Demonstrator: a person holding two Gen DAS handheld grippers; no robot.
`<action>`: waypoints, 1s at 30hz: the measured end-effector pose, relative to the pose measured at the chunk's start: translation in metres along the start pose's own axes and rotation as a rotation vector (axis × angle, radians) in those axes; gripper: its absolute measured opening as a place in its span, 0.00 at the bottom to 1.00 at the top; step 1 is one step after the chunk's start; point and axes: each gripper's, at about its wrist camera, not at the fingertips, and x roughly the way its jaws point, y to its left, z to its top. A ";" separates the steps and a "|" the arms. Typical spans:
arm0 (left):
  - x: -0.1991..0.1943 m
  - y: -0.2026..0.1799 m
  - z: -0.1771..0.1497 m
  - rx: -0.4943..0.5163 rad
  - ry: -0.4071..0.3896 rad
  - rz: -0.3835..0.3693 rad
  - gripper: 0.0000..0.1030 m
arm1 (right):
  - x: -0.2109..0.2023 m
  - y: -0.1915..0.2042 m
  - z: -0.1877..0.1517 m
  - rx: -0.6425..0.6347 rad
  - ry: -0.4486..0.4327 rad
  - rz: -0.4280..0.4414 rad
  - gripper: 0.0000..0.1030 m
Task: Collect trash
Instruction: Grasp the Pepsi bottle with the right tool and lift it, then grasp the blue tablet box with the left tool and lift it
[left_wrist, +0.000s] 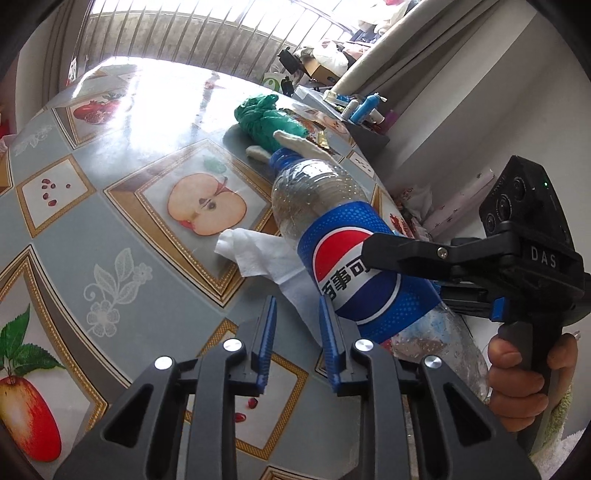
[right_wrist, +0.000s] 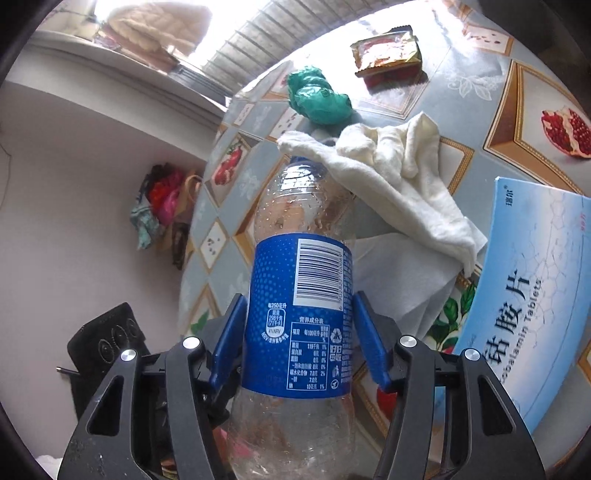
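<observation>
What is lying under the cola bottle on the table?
A white tissue spreads beneath the bottle, and a white cloth lies by its neck. How far the tissue runs under the bottle is covered.

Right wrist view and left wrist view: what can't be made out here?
- Bottle base: cut off by the bottom edge, right wrist view.
- Bottle cap: covered by the white cloth, right wrist view.
- Tablet box: cropped by the right edge.
- Far tabletop: washed out by window glare, left wrist view.
</observation>
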 end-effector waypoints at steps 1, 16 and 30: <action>-0.005 -0.004 0.000 0.008 -0.006 -0.004 0.21 | -0.005 0.000 -0.001 0.003 -0.003 0.016 0.53; -0.043 -0.099 -0.003 0.166 -0.026 -0.105 0.21 | -0.111 -0.026 -0.048 0.064 -0.170 0.225 0.53; 0.079 -0.176 -0.006 0.366 0.146 -0.096 0.38 | -0.146 -0.141 -0.052 0.254 -0.312 -0.032 0.54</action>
